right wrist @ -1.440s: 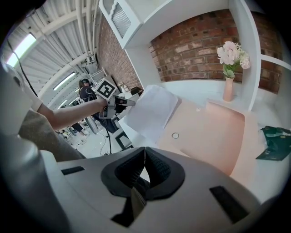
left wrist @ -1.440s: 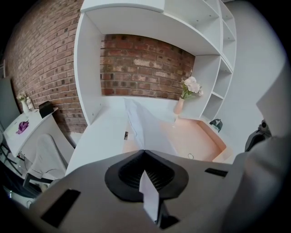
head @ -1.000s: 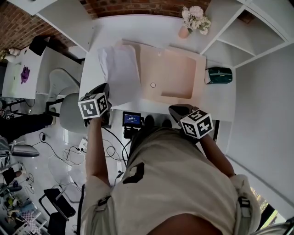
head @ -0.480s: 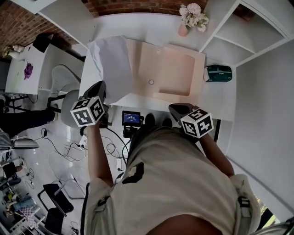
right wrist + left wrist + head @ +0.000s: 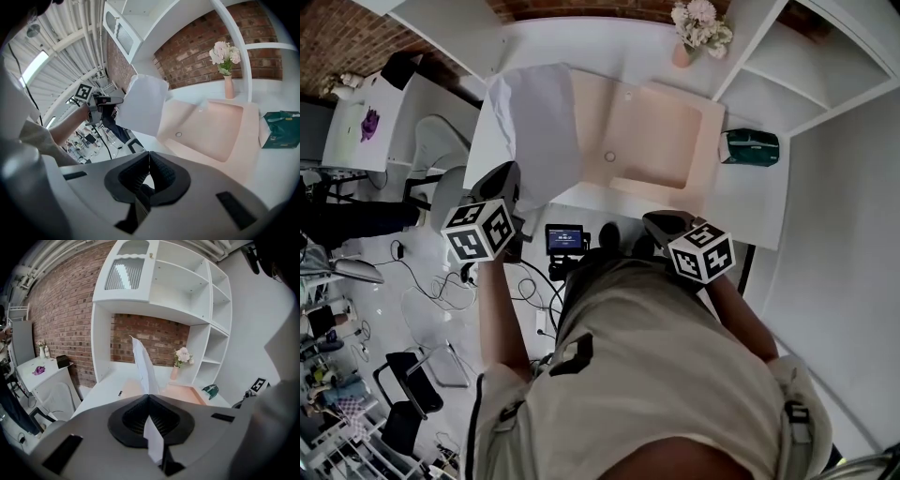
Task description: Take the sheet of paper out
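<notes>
L gripper point(image 5: 149, 397) tight on paper sheet point(image 5: 539, 122); R gripper point(image 5: 149, 154) together, prob. empty.

Office/lab workroom w/ a mock home-style corner. Ahead of the left hand-held gripper point(image 5: 149, 397): white bench point(image 5: 104, 387), built-in shelves point(image 5: 187, 287), brick wall point(image 5: 61, 319), flower vase point(image 5: 180, 363). To its left & behind: office chair point(image 5: 441, 164), 2nd desk point(image 5: 366, 131), loose cables point(image 5: 431, 286) on the floor point(image 5: 412, 323), more gear further off.

Head view overhead, gripper views low — desk point(image 5: 609, 52) shared
</notes>
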A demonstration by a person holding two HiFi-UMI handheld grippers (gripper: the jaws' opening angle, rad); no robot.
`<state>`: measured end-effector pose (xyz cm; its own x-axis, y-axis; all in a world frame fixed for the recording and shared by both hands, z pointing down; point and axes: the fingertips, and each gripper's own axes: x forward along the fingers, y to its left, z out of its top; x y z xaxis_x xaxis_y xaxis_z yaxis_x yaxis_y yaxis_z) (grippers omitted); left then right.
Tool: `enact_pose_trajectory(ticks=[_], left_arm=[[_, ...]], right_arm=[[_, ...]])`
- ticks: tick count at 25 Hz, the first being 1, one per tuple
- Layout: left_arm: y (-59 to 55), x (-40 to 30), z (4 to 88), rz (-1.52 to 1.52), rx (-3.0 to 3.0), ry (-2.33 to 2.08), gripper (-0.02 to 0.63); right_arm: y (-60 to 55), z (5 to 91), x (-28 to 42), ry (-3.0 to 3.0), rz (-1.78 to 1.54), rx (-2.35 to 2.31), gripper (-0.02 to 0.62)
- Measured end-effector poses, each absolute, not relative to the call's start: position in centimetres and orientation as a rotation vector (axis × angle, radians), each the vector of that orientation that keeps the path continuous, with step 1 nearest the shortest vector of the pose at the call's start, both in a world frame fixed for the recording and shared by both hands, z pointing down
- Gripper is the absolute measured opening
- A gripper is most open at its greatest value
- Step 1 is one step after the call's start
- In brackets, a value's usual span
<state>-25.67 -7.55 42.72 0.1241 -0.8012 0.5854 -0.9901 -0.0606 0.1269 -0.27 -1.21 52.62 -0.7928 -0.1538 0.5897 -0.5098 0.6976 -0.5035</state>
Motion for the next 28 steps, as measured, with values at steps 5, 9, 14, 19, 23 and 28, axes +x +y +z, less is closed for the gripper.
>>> enact_pose_trajectory(ticks=[5, 9, 14, 19, 23, 28], left_arm=[[-6.0, -24.8, 41.9, 0.511, 1.918, -1.71, 0.017], [-6.1, -23.8, 41.8, 0.494, 1.944, -1.683, 0.017], [-7.7, -22.8, 41.5, 0.461, 2.012, -1.649, 0.017], [-8.5, -23.8, 41.1, 0.438, 2.07, -1.6, 0.017], [-8.5, -25.1, 41.4, 0.436, 2.1, -1.554, 0.017], [-8.3, -25.9, 41.6, 0.424, 2.153, -1.47, 0.017]], right_arm=[[-0.5, 52.3, -0.8, -2.401, 0.942, 0.465, 0.026], [-0.5, 52.0, -0.8, -2.404, 0.929, 0.469, 0.025], [-1.4, 52.2, -0.9, -2.406, 0.936, 0.505, 0.025], [-1.3, 52.1, -3.4, -2.397, 0.907, 0.507, 0.025], [-1.4, 52.0, -5.7, -2.39, 0.897, 0.518, 0.025], [-0.8, 52.2, -8.1, -2.373, 0.85, 0.517, 0.025]])
